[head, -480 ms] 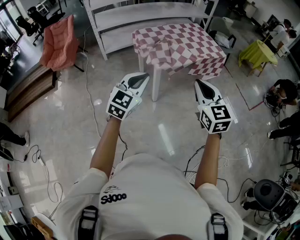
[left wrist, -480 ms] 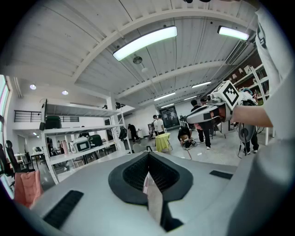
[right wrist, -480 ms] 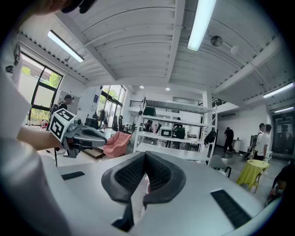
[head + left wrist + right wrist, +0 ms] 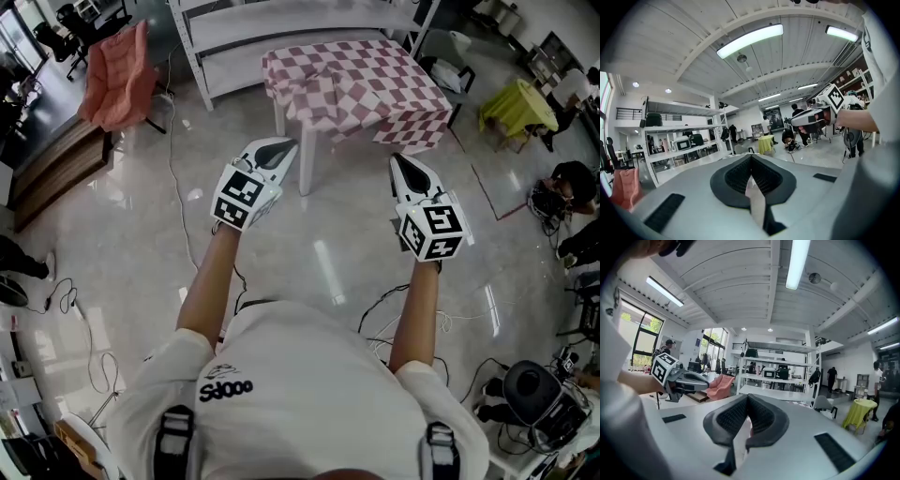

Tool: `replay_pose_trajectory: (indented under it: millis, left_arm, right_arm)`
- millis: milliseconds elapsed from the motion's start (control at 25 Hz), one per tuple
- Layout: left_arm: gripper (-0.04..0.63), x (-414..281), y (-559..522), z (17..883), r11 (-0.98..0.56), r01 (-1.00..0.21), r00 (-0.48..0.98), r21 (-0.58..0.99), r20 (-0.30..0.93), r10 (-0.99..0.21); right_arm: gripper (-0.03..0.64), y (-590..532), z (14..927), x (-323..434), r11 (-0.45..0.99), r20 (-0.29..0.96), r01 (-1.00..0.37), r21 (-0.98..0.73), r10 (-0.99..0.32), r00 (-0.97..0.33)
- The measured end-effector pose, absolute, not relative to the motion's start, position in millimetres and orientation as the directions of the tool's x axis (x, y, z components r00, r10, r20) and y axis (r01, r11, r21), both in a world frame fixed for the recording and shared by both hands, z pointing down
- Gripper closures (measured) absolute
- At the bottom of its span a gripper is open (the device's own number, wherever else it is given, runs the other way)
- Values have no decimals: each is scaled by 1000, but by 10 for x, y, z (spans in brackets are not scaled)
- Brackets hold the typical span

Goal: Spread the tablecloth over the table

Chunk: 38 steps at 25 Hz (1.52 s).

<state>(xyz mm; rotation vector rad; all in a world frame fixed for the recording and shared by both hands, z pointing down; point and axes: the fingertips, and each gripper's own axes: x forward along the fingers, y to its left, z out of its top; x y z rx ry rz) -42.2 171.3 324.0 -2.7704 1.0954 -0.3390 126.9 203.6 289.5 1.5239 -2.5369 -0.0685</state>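
Holding left gripper and right gripper level, both closed, empty, short of rumpled checked tablecloth on table.

The table stood ahead of me, the tablecloth lying on it and hanging down its near-right side. Behind it ran the shelf rack. My left gripper and right gripper were side by side, well apart, short of the table — a chair far left, a small draped table far right.
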Motion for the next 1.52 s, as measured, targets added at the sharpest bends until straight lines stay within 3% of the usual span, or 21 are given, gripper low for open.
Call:
replay_pose_trajectory:
  millis: [240, 600, 920, 1520]
  left_arm:
    - [568, -167, 1644, 3272, -718, -668, 702, -195, 156, -695]
    - [566, -117, 1103, 3426, -718, -673, 699, -176, 164, -696]
    - [566, -366, 29, 3499, -726, -666, 708, -173, 163, -687]
    - [566, -563, -1897, 3444, -782, -604, 759, -154, 185, -624]
  right_arm:
    - [598, 2021, 2932, 1447, 542, 155, -834, 98, -837, -526]
    - [598, 1441, 3036, 1644, 506, 147, -860, 74, -858, -492]
    - [598, 465, 3036, 1504, 451, 108, -889, 81, -890, -443]
    - [598, -1359, 3139, 1195, 405, 216, -903, 142, -903, -371]
